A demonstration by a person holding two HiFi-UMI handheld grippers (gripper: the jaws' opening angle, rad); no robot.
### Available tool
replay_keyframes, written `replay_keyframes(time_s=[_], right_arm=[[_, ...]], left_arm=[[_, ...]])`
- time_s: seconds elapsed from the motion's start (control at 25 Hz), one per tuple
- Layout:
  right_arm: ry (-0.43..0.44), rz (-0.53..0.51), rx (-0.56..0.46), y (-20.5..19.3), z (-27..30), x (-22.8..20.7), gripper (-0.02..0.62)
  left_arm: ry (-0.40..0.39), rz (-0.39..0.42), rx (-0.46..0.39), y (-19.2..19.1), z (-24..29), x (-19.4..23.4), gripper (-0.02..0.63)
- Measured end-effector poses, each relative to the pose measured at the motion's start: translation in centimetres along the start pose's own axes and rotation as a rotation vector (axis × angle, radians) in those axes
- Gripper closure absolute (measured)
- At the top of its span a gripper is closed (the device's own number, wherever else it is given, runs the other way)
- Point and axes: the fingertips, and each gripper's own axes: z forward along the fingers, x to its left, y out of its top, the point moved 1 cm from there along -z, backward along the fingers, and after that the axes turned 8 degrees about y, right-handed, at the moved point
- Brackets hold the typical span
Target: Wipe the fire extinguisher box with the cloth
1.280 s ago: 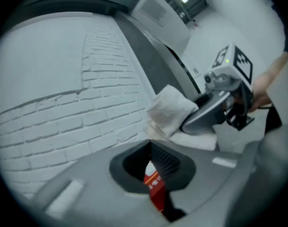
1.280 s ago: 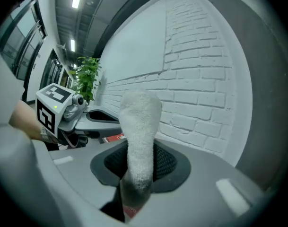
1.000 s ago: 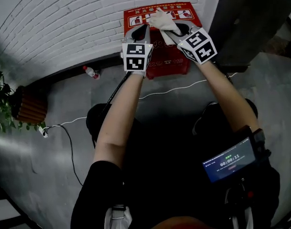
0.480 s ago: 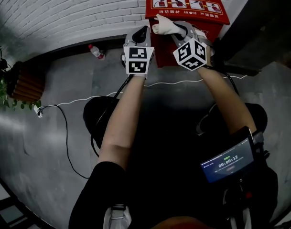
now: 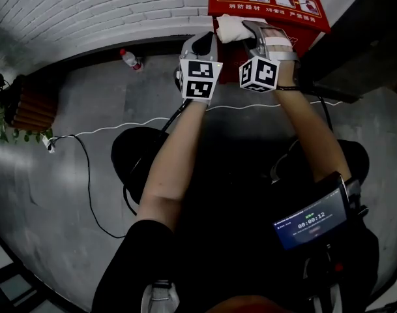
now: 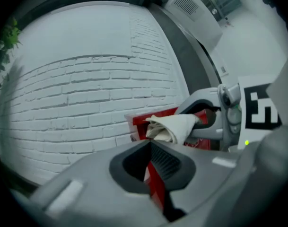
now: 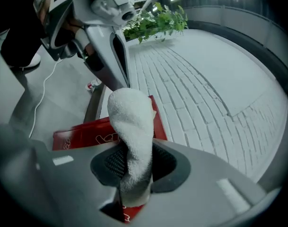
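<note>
as our right gripper [image 7: 129, 167] clamps the white terry cloth [image 7: 132, 122], the red fire extinguisher box [image 7: 82, 134] lies just ahead; left gripper [image 6: 151, 162] closed, empty.

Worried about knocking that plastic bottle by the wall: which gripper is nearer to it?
Left. The left gripper is right of the bottle, across bare floor; the right gripper, clamping the cloth, is farther right, at the red box.

Grey left gripper [image 5: 203, 40], grey right gripper [image 5: 249, 29], black-and-white marker cubes [image 5: 199, 79] (one each), black short sleeves [image 5: 136, 248].
</note>
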Motion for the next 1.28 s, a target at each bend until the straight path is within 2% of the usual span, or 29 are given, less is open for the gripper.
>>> replay_keyframes(time_s=[0.16, 0.56, 0.76, 1.0, 1.12, 1.28], right_arm=[[0.000, -0.052, 0.021, -0.2, 1.0, 0.9, 0.495], [0.049, -0.034, 0.028, -0.2, 2.3, 2.6, 0.499], [0.091, -0.019, 0.037, -0.8, 3.0, 4.6, 0.499], [0.123, -0.019, 0.046, -1.4, 3.9, 7.4, 0.499], [0.140, -0.016, 0.051, -1.5, 3.9, 8.7, 0.499], [0.161, -0.002, 0.044, -2.1, 4.7, 11.2, 0.498]], left_arm=[[-0.019, 0.020, 0.001, -0.5, 0.4, -0.6, 0.603], [-0.024, 0.026, 0.026, -2.3, 1.2, -0.7, 0.603], [-0.028, 0.056, 0.065, -4.3, 1.3, -0.9, 0.603], [-0.058, 0.076, 0.140, -8.7, 1.8, -2.1, 0.603], [-0.079, 0.092, 0.103, -8.7, 1.8, -2.2, 0.603], [-0.072, 0.031, 0.064, -9.8, 2.2, -1.9, 0.603]])
